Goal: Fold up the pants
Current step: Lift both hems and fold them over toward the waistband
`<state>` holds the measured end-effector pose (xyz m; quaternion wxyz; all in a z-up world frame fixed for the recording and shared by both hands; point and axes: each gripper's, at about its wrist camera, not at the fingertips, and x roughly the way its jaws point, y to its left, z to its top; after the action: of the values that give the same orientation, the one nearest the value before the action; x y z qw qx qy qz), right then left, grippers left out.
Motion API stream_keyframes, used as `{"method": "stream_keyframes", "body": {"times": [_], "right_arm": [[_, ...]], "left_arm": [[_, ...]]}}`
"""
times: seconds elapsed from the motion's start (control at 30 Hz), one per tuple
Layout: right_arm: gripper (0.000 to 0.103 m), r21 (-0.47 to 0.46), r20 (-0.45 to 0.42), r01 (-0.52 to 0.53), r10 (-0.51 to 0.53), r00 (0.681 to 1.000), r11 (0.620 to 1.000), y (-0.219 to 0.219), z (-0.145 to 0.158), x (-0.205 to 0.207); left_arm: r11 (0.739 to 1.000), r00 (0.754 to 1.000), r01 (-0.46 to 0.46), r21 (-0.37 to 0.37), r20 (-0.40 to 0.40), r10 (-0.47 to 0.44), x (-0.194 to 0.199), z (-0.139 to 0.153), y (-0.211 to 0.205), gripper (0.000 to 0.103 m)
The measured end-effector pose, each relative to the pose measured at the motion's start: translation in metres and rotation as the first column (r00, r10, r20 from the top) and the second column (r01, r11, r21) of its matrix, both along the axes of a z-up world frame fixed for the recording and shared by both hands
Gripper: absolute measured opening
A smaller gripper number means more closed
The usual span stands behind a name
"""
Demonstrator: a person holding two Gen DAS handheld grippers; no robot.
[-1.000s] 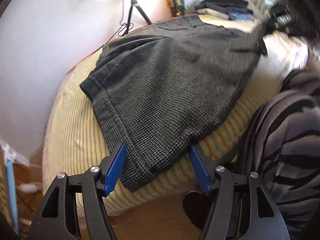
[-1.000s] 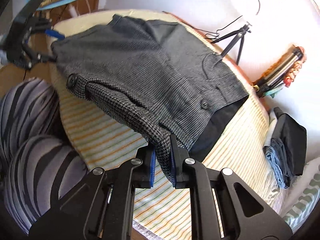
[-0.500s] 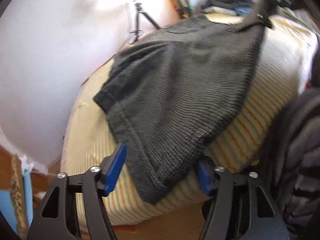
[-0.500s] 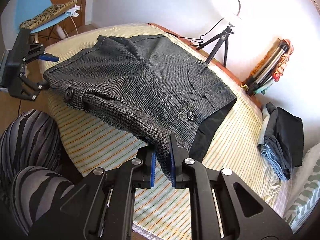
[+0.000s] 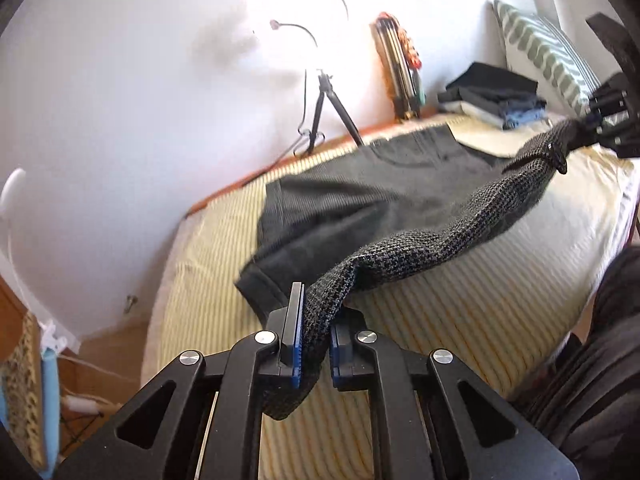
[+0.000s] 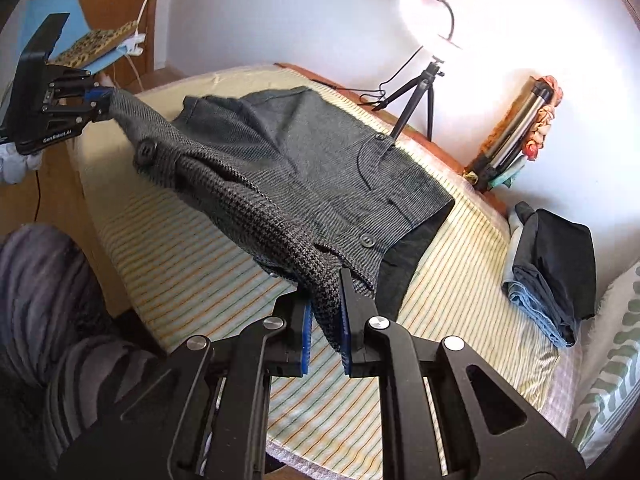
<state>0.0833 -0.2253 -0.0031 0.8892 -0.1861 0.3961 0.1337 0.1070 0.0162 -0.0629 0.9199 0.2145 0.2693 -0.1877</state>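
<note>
Dark grey checked pants point(image 5: 384, 200) lie on a yellow striped bed point(image 5: 460, 312). My left gripper point(image 5: 314, 344) is shut on one near corner of the pants and holds it above the bed edge. My right gripper point(image 6: 325, 324) is shut on the other near corner, by the buttoned waistband point(image 6: 366, 240). The near edge of the pants point(image 6: 240, 196) hangs stretched between the two grippers, lifted off the bed. The left gripper also shows at the far left of the right wrist view point(image 6: 100, 98), and the right gripper at the far right of the left wrist view point(image 5: 588, 128).
A stack of folded clothes point(image 6: 552, 268) lies on the bed near a green patterned pillow point(image 6: 612, 360). A ring light on a tripod point(image 6: 424, 80) and a folded tripod point(image 6: 512, 136) stand by the white wall. A blue chair point(image 6: 60, 32) is at the left. The person's striped legs point(image 6: 48, 320) are at the bed edge.
My left gripper has closed on the pants corner and lifted it. The near edge of the pants now rises off the bed between both grippers. The right gripper has kept its grip.
</note>
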Motion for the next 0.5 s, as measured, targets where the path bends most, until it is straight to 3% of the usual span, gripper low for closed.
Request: {"method": "stream_keyframes", "body": {"times": [0.5], "right_arm": [[0.011,0.051,0.060,0.086,-0.089,0.994,0.995,-0.037,0.040,0.077]], "left_arm": [[0.997,0.993,0.076,0.006,0.086,-0.076,0.097,0.055,-0.025,0.008]]}}
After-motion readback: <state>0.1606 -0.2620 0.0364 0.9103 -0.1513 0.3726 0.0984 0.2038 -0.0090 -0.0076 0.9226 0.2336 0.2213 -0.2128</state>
